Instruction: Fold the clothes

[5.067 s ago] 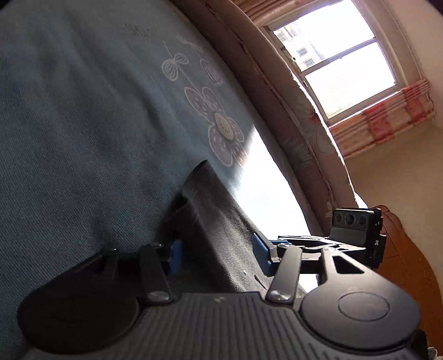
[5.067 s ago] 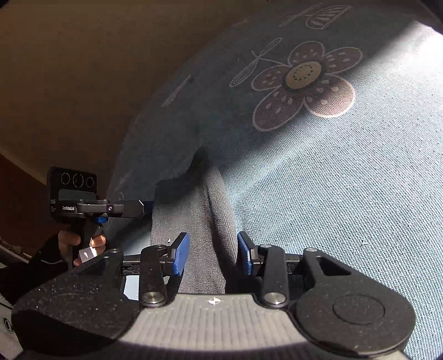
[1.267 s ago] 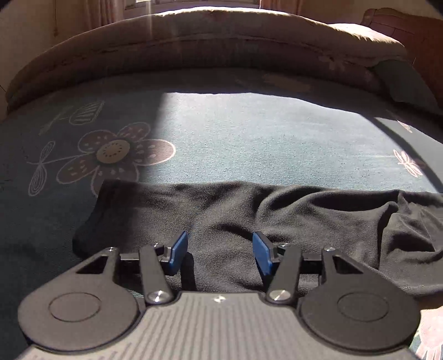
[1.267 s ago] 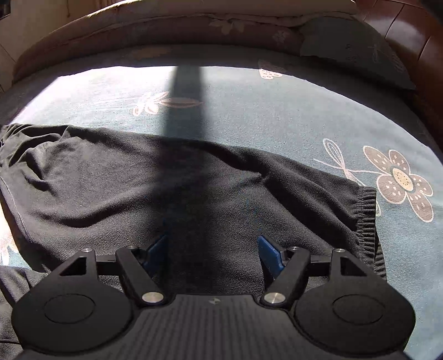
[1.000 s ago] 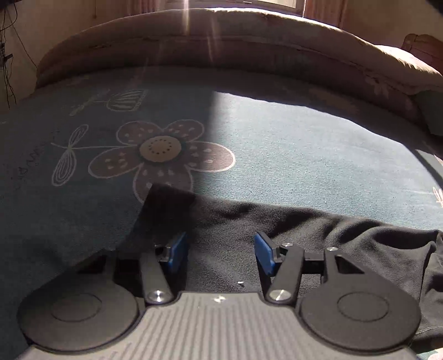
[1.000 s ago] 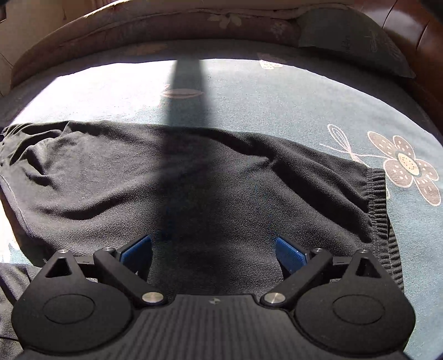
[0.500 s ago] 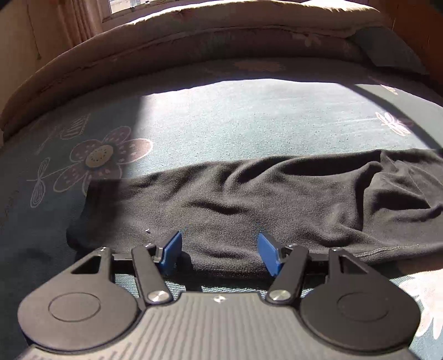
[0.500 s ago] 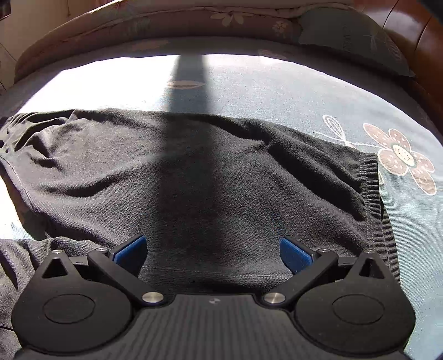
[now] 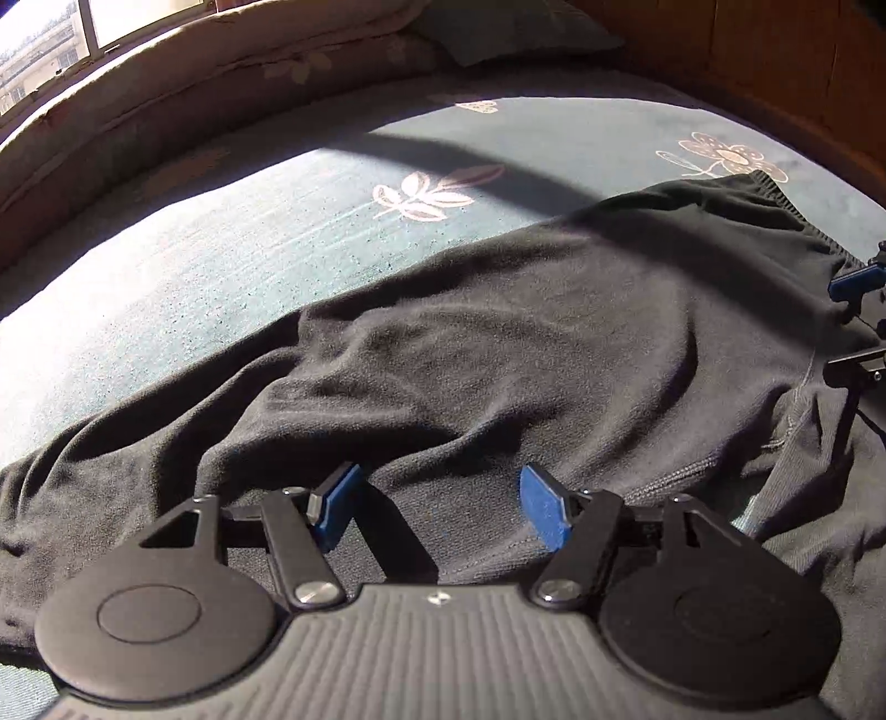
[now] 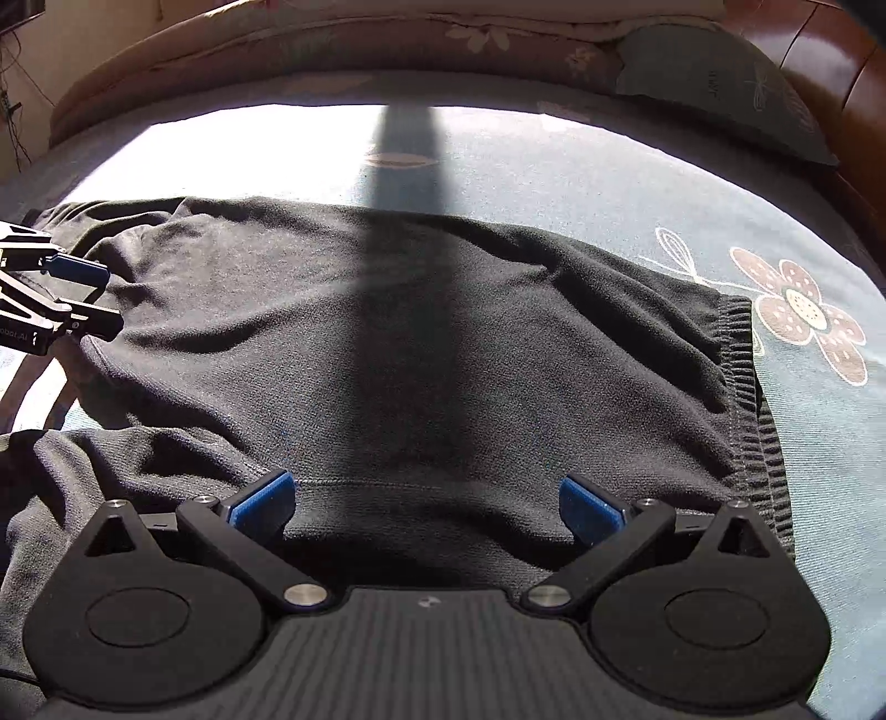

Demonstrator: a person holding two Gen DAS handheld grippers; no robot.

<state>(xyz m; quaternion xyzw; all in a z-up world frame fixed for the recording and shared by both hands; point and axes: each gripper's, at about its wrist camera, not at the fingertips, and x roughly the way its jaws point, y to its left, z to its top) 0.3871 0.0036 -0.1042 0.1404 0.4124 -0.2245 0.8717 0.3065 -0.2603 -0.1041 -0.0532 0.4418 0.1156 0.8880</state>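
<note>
Black pants (image 10: 443, 343) on a teal bedspread (image 10: 581, 166)

Bedspread's got pale flower and leaf prints, the quilt (image 10: 332, 39) at the back is brownish floral, and both claws have blue pads (image 9: 545, 507).

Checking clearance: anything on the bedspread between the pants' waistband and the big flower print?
Nothing. In the right wrist view, only bare bedspread separates the waistband from the flower print.

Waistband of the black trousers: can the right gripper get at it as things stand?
Probably yes. The right gripper is open above the trousers, and the waistband lies uncovered just to its right.
</note>
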